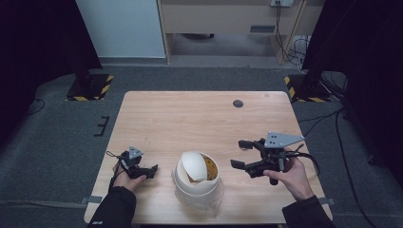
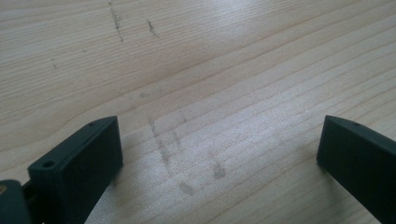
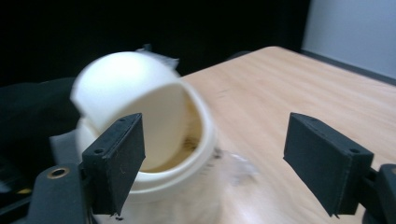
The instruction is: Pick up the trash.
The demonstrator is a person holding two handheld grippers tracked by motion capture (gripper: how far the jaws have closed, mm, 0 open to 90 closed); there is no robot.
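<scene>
Cup stack: white paper cups (image 1: 197,183) nested upright near the bench's near edge, middle; one cup (image 1: 195,166) sits tilted in the top.
Right tongs (image 1: 241,153): jaws wide, empty, beside the stack.
Left tongs (image 1: 153,170): jaws wide, empty, low over the wood.
Bench (image 1: 190,118): pale wood, scuffed.
Room: grey carpet, dark curtains.

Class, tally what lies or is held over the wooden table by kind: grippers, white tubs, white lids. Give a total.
Grippers: 2, left gripper and right gripper, both open
White tubs: 1, tub
White lids: 1, lid, tilted in the tub's mouth
Total: 4
</scene>
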